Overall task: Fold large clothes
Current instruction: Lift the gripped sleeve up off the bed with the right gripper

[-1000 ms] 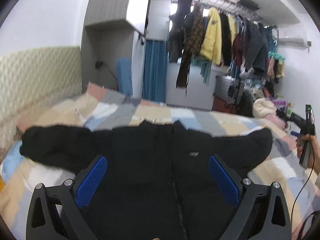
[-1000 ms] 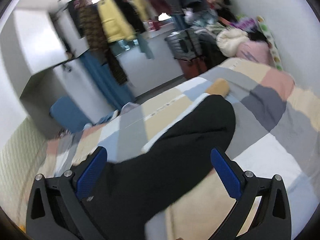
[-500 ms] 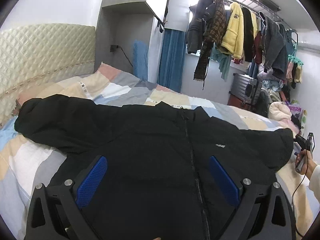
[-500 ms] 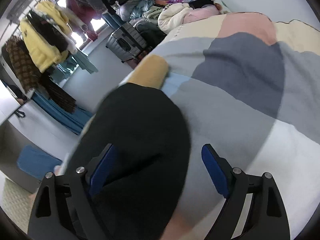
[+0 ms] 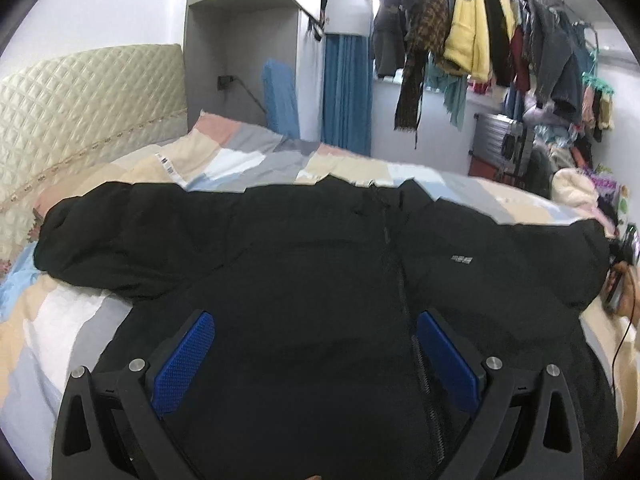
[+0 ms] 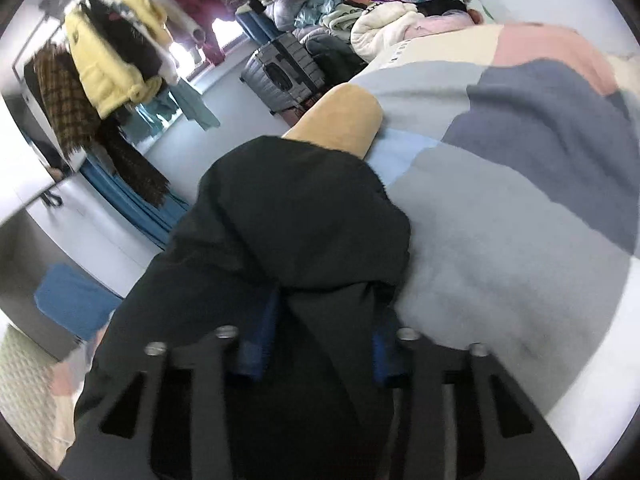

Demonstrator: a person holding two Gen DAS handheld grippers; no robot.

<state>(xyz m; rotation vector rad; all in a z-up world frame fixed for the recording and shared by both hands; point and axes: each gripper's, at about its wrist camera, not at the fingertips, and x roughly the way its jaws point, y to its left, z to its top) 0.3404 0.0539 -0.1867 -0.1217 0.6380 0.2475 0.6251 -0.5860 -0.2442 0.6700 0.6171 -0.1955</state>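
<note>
We are holding the left gripper [image 5: 314,354] with its jaws spread wide over the black jacket [image 5: 320,280], which is lying flat on the patchwork quilt [image 5: 240,160] ahead. Our right gripper [image 6: 320,344] is pinching the jacket's sleeve end [image 6: 304,216] between its closed fingers.

Bed [image 5: 72,320] under patchwork quilt [image 6: 520,240]: pink, cream, grey, pale-blue blocks. Black jacket [image 5: 320,280] spread flat across quilt, front up, zipper centred, sleeves out both sides. Quilted cream headboard [image 5: 80,100] at left.
</note>
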